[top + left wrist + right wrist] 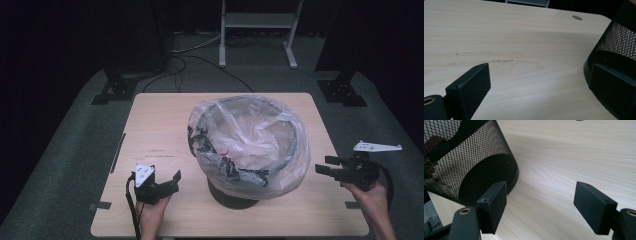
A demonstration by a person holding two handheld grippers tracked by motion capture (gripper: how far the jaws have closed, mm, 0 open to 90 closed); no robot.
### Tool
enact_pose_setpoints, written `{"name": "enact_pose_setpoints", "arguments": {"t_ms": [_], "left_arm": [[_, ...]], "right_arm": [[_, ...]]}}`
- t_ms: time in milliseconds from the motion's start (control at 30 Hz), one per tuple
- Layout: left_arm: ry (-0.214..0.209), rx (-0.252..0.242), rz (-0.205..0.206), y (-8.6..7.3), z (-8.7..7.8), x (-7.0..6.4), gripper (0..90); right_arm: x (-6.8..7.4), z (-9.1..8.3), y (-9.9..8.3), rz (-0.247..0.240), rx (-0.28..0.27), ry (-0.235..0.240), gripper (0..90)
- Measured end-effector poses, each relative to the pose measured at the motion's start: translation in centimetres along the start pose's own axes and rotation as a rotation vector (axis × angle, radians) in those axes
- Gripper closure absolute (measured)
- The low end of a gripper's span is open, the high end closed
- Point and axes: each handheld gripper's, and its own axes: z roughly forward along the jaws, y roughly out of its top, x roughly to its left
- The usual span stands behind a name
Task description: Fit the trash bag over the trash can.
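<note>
Jaws of the left gripper [169,181] stand apart, empty, low over the wooden table [155,125] just left of the black mesh bin [233,195]. Jaws of the right gripper [325,166] are likewise spread and empty, near the bin's right side. Bin stands at table centre, draped with a clear plastic bag [250,145] over its rim; mesh wall [469,165] seen beside the right gripper's jaw.

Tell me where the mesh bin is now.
In the high view the mesh bin stands at the table's centre, between the left gripper and right gripper.
</note>
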Motion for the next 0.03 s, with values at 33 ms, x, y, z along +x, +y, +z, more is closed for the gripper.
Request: {"name": "enact_pose_setpoints", "arguments": {"t_ms": [33], "left_arm": [[0.001, 0.0, 0.0, 0.0, 0.02, 0.0, 2.9]], "right_arm": [[-0.03, 0.0, -0.1, 0.001, 0.0, 0.0, 25.7]]}}
